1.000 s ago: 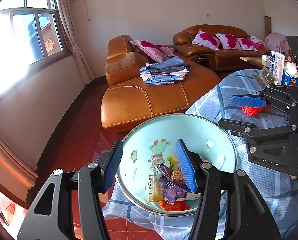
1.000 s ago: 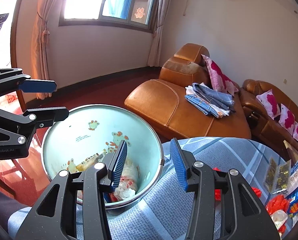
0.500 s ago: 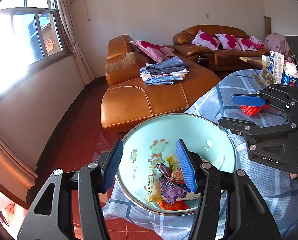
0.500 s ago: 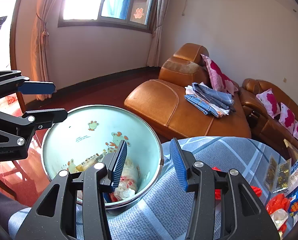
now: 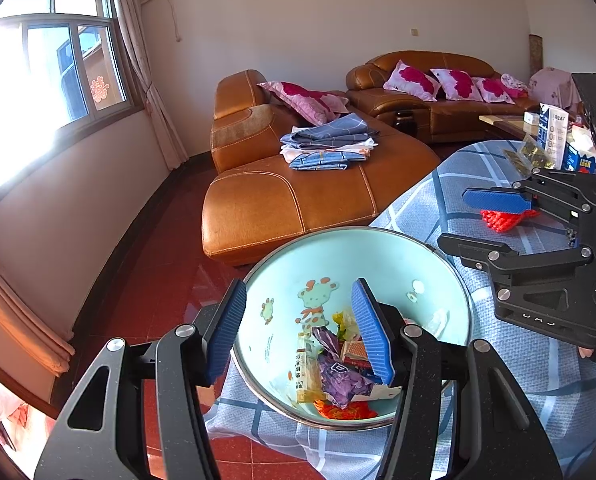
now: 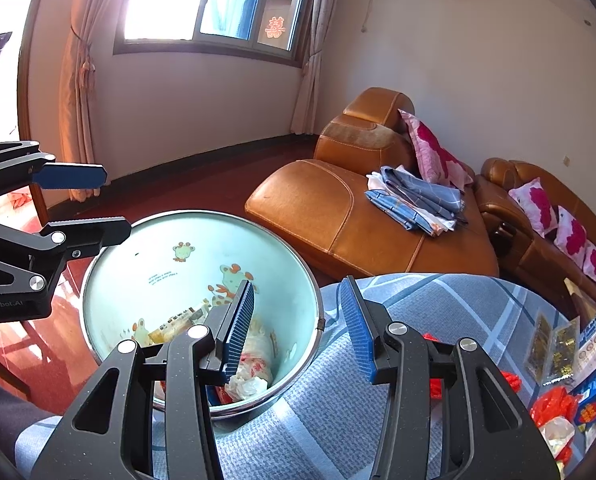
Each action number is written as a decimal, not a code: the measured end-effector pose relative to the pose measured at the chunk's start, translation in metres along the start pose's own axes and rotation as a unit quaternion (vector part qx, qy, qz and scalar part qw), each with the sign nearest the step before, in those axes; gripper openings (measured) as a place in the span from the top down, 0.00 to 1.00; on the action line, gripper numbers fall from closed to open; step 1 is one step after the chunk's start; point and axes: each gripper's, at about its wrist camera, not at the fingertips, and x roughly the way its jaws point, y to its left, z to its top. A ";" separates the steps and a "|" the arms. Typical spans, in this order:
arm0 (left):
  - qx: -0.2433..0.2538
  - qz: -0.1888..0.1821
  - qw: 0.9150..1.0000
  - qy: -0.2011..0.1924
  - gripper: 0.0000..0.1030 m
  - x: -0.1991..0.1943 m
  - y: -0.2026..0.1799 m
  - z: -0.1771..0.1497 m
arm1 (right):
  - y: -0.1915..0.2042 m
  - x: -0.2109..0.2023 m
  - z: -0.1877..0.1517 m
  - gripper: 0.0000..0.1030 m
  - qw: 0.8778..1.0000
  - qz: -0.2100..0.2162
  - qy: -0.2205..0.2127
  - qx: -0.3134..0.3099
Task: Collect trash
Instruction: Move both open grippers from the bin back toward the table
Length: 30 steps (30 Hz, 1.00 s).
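Two tools hover side by side over the near-left corner of the desk [image 5: 538, 372], which wears a blue checked cloth. Left tool [image 5: 298, 328]: blue pads apart, nothing between them, hanging above the left rim of the basin [image 5: 378, 240]. Right tool [image 6: 300, 328]: pads apart too, empty, straddling the basin's right rim without touching it as far as can be told.

Basin is pale blue inside, cartoon animal prints, metal rim, sits at the desk's left edge, partly overhanging the red floor [image 5: 145, 304]. Trash already in it: a purple wrapper [image 5: 340, 376], a yellow-and-white snack packet [image 5: 304, 376], a red scrap [image 5: 346, 410] at the near wall, and a crumpled white bag with red print [image 6: 253, 364].

Trash not collected, on the desk to the right of the basin: a red knobbly wrapper [image 5: 502, 218] just beyond the right tool, an orange-red plastic bag [image 6: 554, 404], gold foil packets [image 6: 554, 348], blue-and-white cartons [image 5: 554, 136] at the far right edge.

Far side of the room: brown leather sofa [image 5: 281, 200] with folded blue and white cloths [image 5: 330, 144] on the seat, pink flowered cushions [image 5: 410, 80], window [image 5: 57, 72] blown out by sun on the left wall, curtain [image 6: 77, 92] tied back.
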 end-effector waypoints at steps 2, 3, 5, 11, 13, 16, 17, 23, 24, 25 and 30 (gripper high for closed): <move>0.000 0.001 1.000 -0.002 0.44 0.000 0.000 0.000 | 0.002 0.001 0.000 0.56 1.000 -0.002 0.001 -0.002; -0.001 0.000 1.000 -0.002 0.41 -0.001 0.001 0.000 | 0.002 0.001 0.000 0.55 1.000 -0.003 0.002 -0.002; -0.001 -0.001 1.000 -0.003 0.37 -0.001 0.000 0.000 | 0.003 0.000 0.000 0.52 1.000 -0.007 0.001 -0.002; 0.006 -0.009 1.000 -0.005 0.36 -0.003 -0.007 0.000 | 0.001 -0.002 0.000 0.50 0.999 -0.030 -0.004 0.013; 0.010 -0.015 1.000 -0.004 0.36 -0.003 -0.013 0.001 | -0.002 -0.005 0.000 0.50 0.999 -0.046 -0.008 0.021; 0.018 -0.026 0.999 -0.007 0.36 -0.004 -0.022 0.002 | -0.011 -0.014 -0.002 0.50 0.996 -0.073 -0.010 0.042; 0.021 -0.030 0.999 -0.007 0.36 -0.004 -0.027 0.002 | -0.015 -0.018 -0.003 0.50 0.995 -0.087 -0.009 0.050; 0.045 -0.065 0.997 -0.013 0.35 -0.005 -0.060 0.006 | -0.050 -0.056 -0.021 0.50 0.985 -0.137 0.000 0.105; 0.050 -0.073 0.996 -0.014 0.35 -0.005 -0.067 0.007 | -0.057 -0.065 -0.026 0.50 0.983 -0.145 0.002 0.116; 0.054 -0.080 0.995 -0.016 0.35 -0.005 -0.074 0.008 | -0.063 -0.072 -0.030 0.50 0.980 -0.154 0.003 0.123; 0.072 -0.115 0.990 -0.027 0.35 -0.005 -0.109 0.015 | -0.094 -0.104 -0.065 0.50 0.963 -0.206 0.029 0.171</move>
